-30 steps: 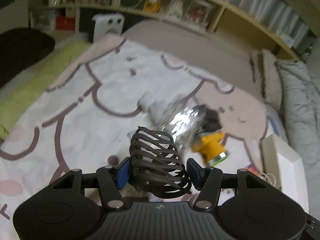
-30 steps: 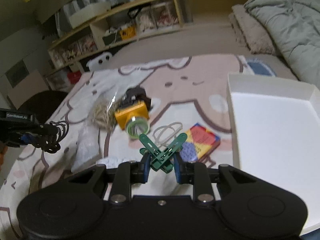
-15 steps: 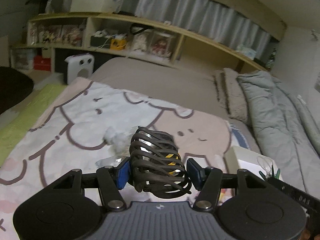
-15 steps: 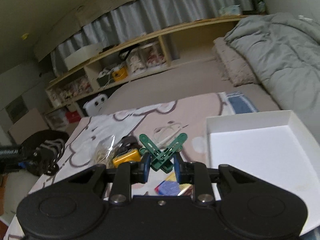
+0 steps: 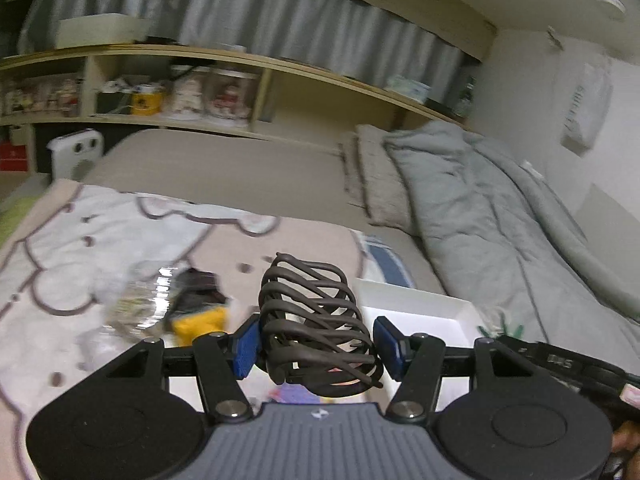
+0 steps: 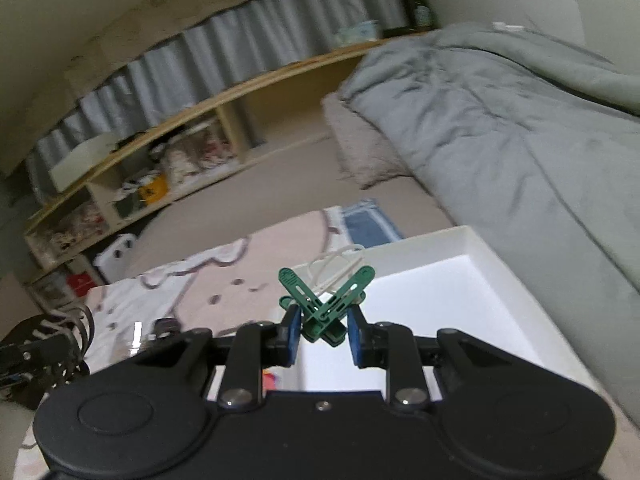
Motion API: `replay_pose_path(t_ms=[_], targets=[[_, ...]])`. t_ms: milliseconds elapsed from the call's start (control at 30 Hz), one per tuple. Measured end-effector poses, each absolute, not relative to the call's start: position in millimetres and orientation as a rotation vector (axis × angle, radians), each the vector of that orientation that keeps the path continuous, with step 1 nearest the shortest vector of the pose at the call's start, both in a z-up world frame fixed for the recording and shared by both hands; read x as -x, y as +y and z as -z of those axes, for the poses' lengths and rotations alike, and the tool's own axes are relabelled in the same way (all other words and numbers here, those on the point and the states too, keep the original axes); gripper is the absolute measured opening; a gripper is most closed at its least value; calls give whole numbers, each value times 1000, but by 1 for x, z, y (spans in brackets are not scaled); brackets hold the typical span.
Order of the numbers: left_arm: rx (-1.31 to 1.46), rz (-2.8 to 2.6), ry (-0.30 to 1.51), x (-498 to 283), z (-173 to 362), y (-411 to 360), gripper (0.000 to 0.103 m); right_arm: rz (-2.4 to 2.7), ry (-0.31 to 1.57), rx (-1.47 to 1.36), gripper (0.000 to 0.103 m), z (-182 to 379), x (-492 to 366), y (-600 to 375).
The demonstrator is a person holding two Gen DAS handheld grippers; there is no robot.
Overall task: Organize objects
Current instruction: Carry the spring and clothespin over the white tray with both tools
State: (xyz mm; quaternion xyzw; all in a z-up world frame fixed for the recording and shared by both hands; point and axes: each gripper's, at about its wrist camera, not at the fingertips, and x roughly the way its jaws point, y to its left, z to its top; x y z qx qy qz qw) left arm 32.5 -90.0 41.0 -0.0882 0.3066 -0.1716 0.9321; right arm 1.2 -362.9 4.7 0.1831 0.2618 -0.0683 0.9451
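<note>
My left gripper (image 5: pixel 316 346) is shut on a dark brown wire spiral holder (image 5: pixel 316 324), carried in the air over the patterned blanket (image 5: pixel 80 248). Behind it lies the white shallow box (image 5: pixel 416 304). My right gripper (image 6: pixel 323 334) is shut on a green plastic clip (image 6: pixel 326 300), whose arms cross above the pads. It hangs over the near-left corner of the white box (image 6: pixel 460 292). The wire holder (image 6: pixel 52 344) in the left gripper appears at the far left of the right wrist view.
On the blanket lie a yellow object (image 5: pixel 200 322), a dark item (image 5: pixel 198 288) and a shiny clear bag (image 5: pixel 140 304). A white elastic loop (image 6: pixel 336 266) lies by the box's far edge. A grey duvet (image 6: pixel 500 128) lies right; shelves (image 5: pixel 200 92) run behind.
Both grippers have risen and swung right toward the white box with their objects still held. The views tilted up, so the shelves and the duvet now fill more of both frames.
</note>
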Motion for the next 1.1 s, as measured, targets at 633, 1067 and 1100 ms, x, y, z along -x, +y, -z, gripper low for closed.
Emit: replay_pose_path(t_ms=[633,1067,1100], targets=[[92,496,865,-46,6,-244,60,310,712,-367,26,18,-1,-426],[65,486,950,-55,26,-277,62,346,805,-396,32,30,-2,-442],[66,478,964,-56,28,-277,66,355,812,-405,39,31,-2,-444]])
